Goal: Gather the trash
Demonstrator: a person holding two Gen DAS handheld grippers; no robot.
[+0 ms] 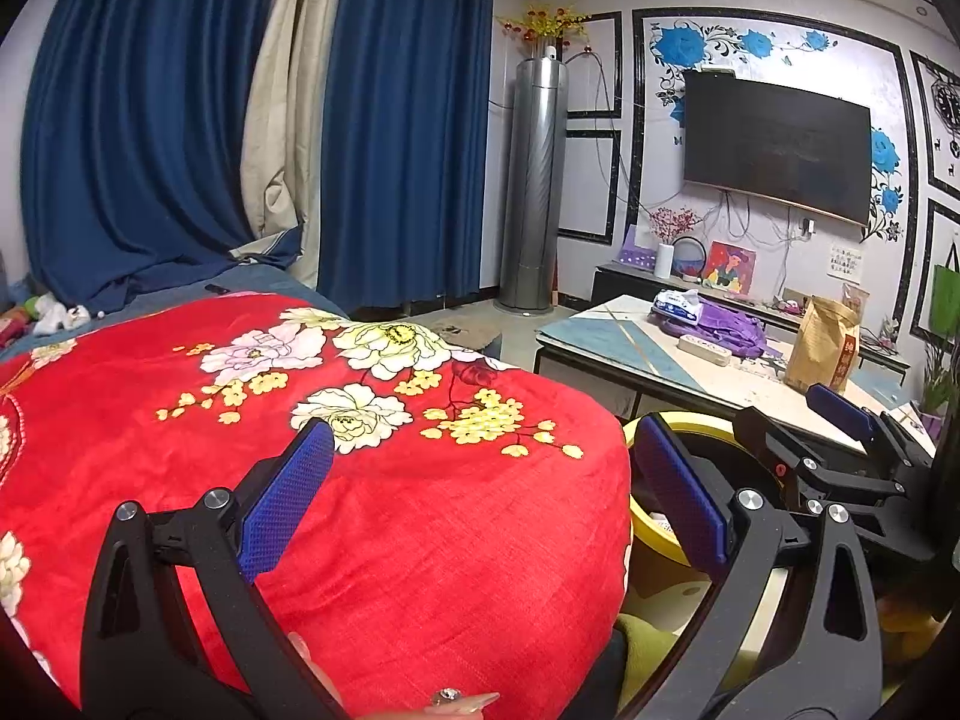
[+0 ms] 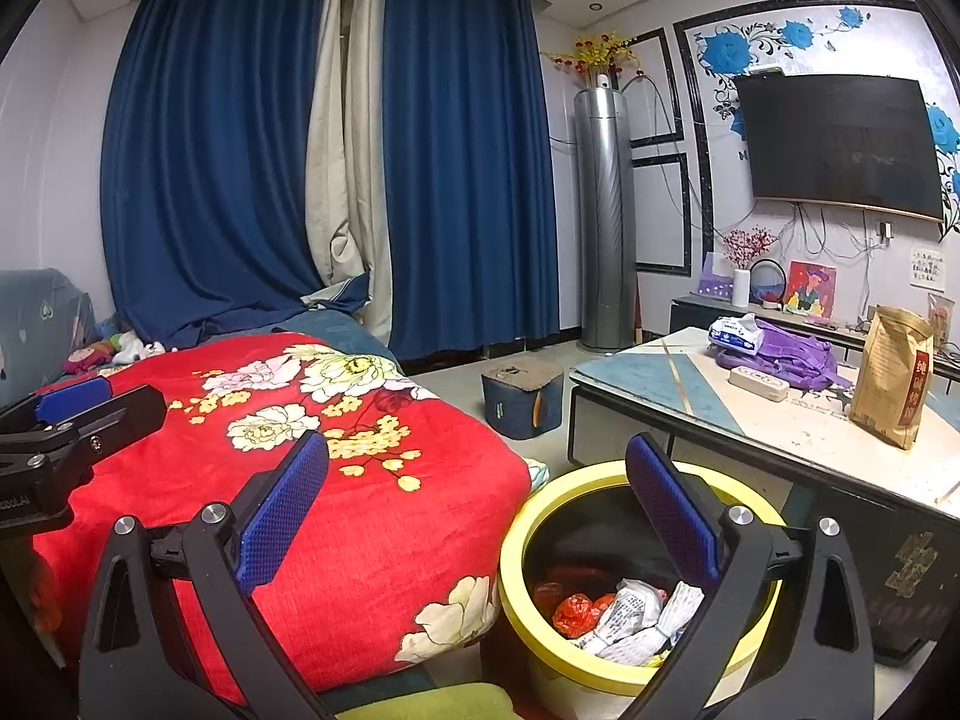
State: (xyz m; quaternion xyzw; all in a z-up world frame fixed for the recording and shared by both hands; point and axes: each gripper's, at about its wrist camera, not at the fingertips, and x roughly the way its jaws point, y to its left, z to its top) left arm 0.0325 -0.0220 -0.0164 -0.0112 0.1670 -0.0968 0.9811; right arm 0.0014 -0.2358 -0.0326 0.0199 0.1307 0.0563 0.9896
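A yellow-rimmed round bin (image 2: 606, 480) stands on the floor between the red floral blanket and the coffee table. Inside lie crumpled white paper (image 2: 636, 618) and a red wrapper (image 2: 573, 612). My right gripper (image 2: 480, 504) hangs open above the bin's left rim with nothing between its blue pads. In the left wrist view my left gripper (image 1: 480, 492) is open over the blanket's (image 1: 336, 432) right edge and holds nothing. The bin's rim (image 1: 651, 531) shows there behind the right finger. The right gripper (image 1: 840, 420) appears at the right edge, and the left gripper (image 2: 72, 405) at the left edge of the right wrist view.
A coffee table (image 2: 750, 414) at the right carries a brown paper bag (image 2: 894, 384), a purple cloth (image 2: 786, 354), a tissue pack (image 2: 735, 333) and a white power strip (image 2: 757, 383). A small blue stool (image 2: 522, 399) sits on the floor beyond. A fingertip (image 1: 462, 703) shows below.
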